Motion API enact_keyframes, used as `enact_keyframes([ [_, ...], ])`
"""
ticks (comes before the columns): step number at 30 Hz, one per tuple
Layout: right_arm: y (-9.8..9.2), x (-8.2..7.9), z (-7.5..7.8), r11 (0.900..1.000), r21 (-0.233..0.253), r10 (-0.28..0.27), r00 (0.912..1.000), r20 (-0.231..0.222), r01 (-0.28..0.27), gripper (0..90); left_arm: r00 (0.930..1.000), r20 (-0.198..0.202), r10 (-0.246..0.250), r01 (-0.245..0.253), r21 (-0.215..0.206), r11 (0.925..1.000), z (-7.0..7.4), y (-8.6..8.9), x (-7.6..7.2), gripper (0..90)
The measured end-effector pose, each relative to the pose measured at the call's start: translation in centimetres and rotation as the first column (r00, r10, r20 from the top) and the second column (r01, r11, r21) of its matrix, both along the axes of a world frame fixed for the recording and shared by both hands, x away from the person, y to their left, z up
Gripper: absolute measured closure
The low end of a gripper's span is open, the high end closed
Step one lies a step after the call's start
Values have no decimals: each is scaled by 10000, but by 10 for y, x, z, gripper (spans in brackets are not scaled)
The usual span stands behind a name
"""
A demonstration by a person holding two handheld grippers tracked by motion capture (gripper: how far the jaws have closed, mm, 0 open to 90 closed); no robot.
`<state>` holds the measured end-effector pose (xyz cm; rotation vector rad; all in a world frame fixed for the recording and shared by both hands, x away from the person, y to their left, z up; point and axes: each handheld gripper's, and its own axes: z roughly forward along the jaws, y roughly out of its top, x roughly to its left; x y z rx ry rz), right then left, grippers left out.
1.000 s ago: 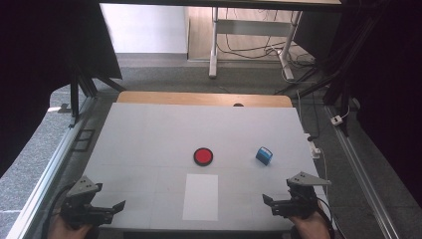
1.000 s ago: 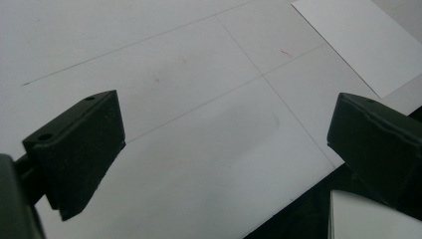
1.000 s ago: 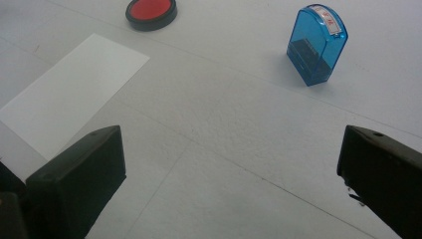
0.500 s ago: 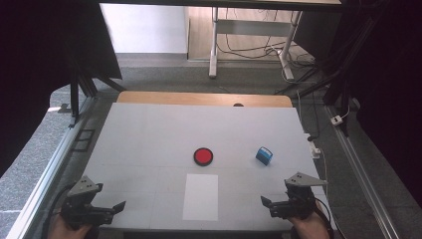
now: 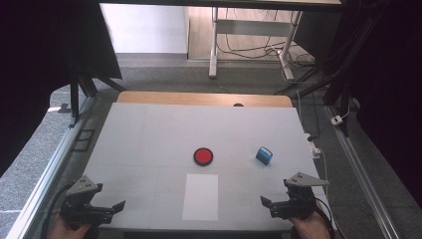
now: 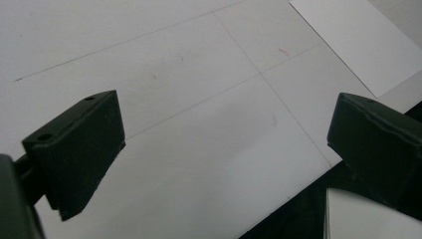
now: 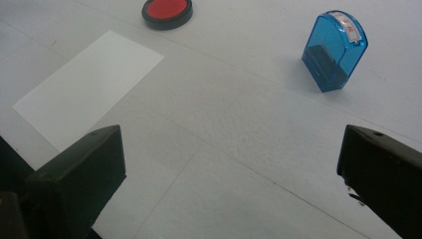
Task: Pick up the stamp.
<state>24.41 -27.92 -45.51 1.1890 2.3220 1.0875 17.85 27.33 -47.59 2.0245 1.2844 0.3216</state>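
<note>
right gripper (image 5: 271,203) edged slightly nearer since 1 s ago, jaws apart; left gripper (image 5: 112,208) unmoved, apart; stamp (image 5: 263,156) probably next target.

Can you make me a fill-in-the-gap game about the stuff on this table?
1. The round ink pad has a ____ middle.
2. The stamp is see-through and ____.
3. The paper sheet lies between the left hand-held gripper and the ____ hand-held gripper.
4. Both hand-held grippers have their jaws ____.

Missing words: red, blue, right, open

Blue stamp (image 7: 334,51), red pad (image 7: 167,12) (black rim), white paper (image 7: 87,86)
</note>
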Motion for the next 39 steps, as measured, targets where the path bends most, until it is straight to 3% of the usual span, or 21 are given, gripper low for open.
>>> enact_keyframes([
  [11,8,4,4,9986,-182,502,9979,403,-495,0,10000,-74,-2,1,-154,9999,0,2,1,17],
  [18,9,10,5,9971,-20,763,9952,606,-763,0,10000,-50,-41,41,-56,10000,0,0,1,15],
  [23,10,16,5,9971,88,755,9955,575,-762,0,10000,17,-71,71,130,9999,0,-1,0,15],
  [29,18,28,5,9958,20,913,9945,511,-915,0,10000,-39,-21,21,45,10000,0,-1,1,14],
  [36,22,39,2,9967,94,810,9966,173,-811,0,10000,-35,-33,34,56,10000,0,-1,0,13],
  [39,25,48,2,9982,-139,578,9982,180,-576,0,10000,-39,-15,16,64,10000,0,-1,1,13],
])
